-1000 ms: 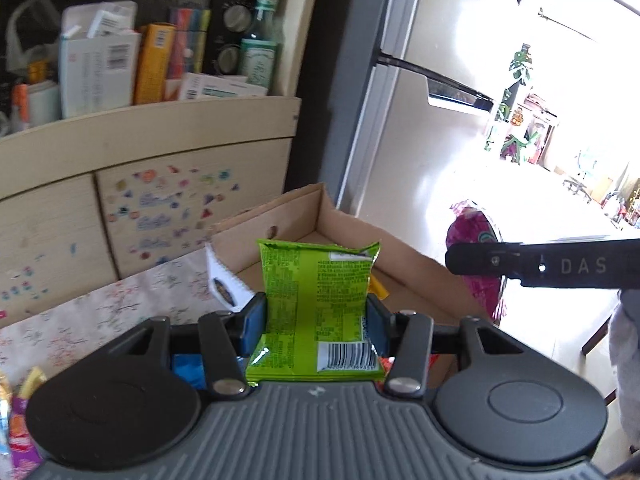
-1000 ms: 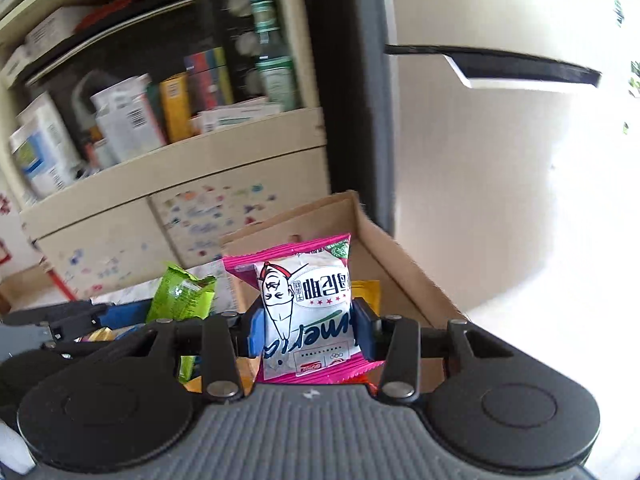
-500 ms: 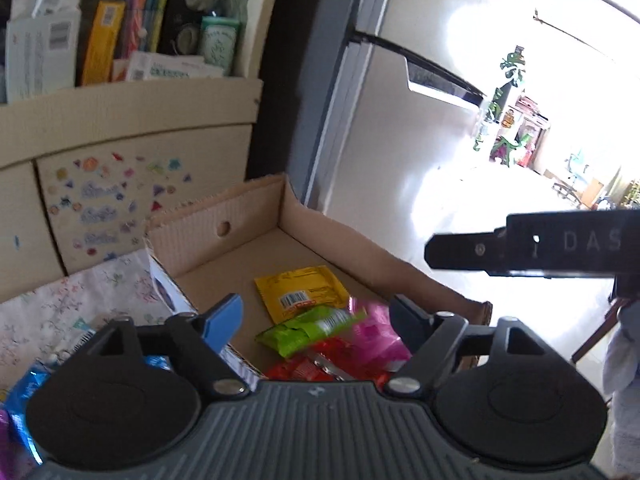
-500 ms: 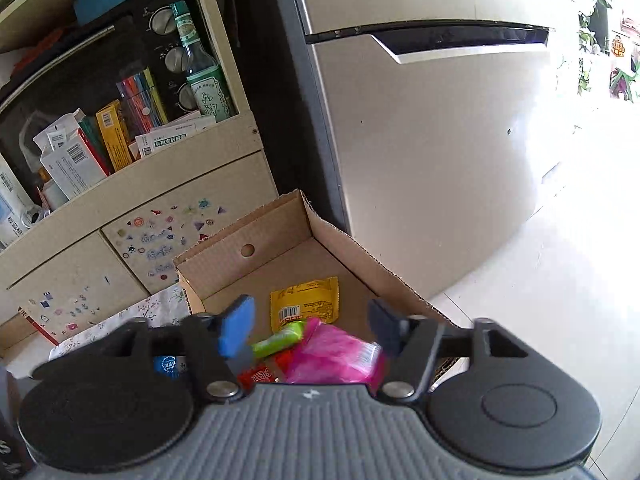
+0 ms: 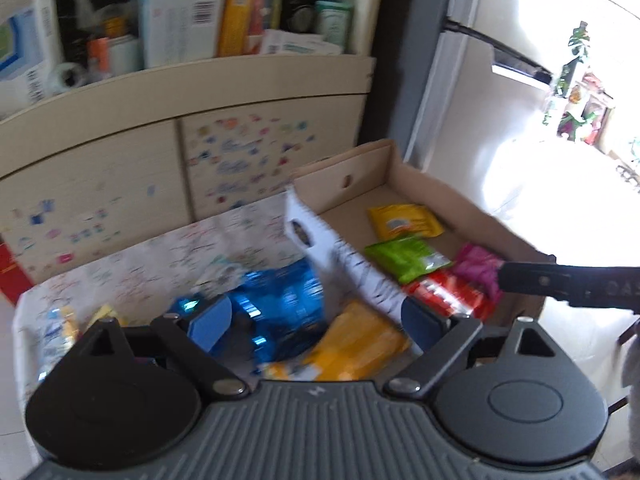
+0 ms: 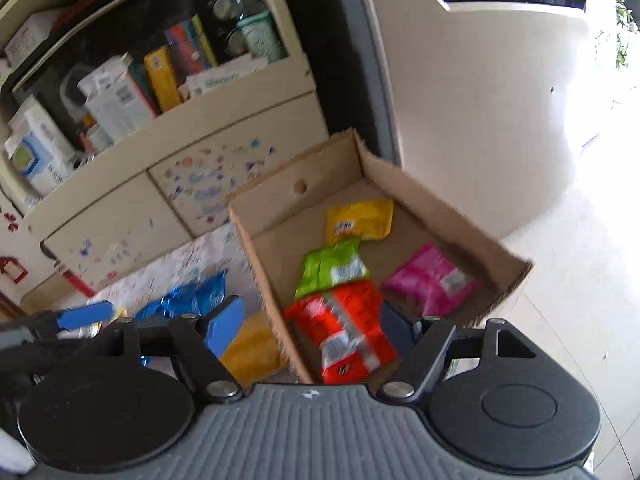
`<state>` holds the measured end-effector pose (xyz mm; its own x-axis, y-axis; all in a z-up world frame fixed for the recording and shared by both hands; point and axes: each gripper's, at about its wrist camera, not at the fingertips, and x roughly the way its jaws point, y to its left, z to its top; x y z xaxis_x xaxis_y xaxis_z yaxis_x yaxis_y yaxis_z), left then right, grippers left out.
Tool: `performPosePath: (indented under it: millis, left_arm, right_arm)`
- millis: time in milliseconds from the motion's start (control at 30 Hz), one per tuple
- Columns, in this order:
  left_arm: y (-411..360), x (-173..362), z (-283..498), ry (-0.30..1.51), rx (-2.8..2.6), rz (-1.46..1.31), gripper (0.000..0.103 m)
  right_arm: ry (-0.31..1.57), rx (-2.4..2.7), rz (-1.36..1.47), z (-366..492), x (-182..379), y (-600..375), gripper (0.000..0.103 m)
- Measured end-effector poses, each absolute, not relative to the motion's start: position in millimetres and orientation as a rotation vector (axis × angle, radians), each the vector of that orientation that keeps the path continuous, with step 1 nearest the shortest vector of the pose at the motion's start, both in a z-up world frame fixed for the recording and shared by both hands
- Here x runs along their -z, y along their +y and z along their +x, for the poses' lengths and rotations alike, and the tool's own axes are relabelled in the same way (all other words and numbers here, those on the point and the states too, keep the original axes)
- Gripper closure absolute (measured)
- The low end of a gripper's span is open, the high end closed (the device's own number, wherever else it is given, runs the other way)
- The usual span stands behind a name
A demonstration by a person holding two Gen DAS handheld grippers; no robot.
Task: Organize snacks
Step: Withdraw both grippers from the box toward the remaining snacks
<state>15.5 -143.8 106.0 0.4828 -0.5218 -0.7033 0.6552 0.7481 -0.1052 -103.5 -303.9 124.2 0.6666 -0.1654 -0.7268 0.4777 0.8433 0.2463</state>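
A cardboard box (image 6: 404, 184) (image 5: 460, 204) on the floor holds a yellow packet (image 6: 360, 220) (image 5: 404, 220), a green packet (image 6: 332, 268) (image 5: 404, 258), a red packet (image 6: 344, 332) (image 5: 444, 294) and a pink packet (image 6: 428, 280) (image 5: 476, 266). My left gripper (image 5: 316, 316) is open and empty above a blue packet (image 5: 280, 300) and an orange-yellow packet (image 5: 356, 348) on the floral cloth (image 5: 160, 260). My right gripper (image 6: 312, 324) is open and empty over the box's near left wall. The blue packet (image 6: 188, 300) also shows left of the box.
A beige shelf unit (image 5: 180, 92) with boxes and bottles stands behind, with stickered drawers. A refrigerator (image 6: 480, 100) stands to the right. More small packets (image 5: 56, 332) lie at the cloth's left edge. The right gripper's finger (image 5: 568, 284) crosses the left wrist view.
Both grippers let go of their packets: the green and the pink one now lie in the box. Both grippers are open, and have swung left toward the cloth.
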Motion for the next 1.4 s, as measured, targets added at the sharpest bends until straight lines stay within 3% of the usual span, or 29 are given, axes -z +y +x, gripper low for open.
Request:
performPosePath:
  millis: [467,1100,1400]
  left_arm:
    - [-12.8,-96.7,67.5,0.847,0.445,0.149,0.009]
    - [-37.3,-33.2,87.3,0.984,0.473,0.266,0.009]
    - [-37.8,-15.2,95.9,1.040,0.444,0.258,0.009]
  right_arm:
    - [0.886,0.266,0.570,-119.7,-77.6,-251.9,0.020]
    - [0.935,0.349,0.629,-92.2,-37.5,-242.8,0.020]
    - [0.951,0.293,0.597,-82.3,-31.1,-226.8,0.012]
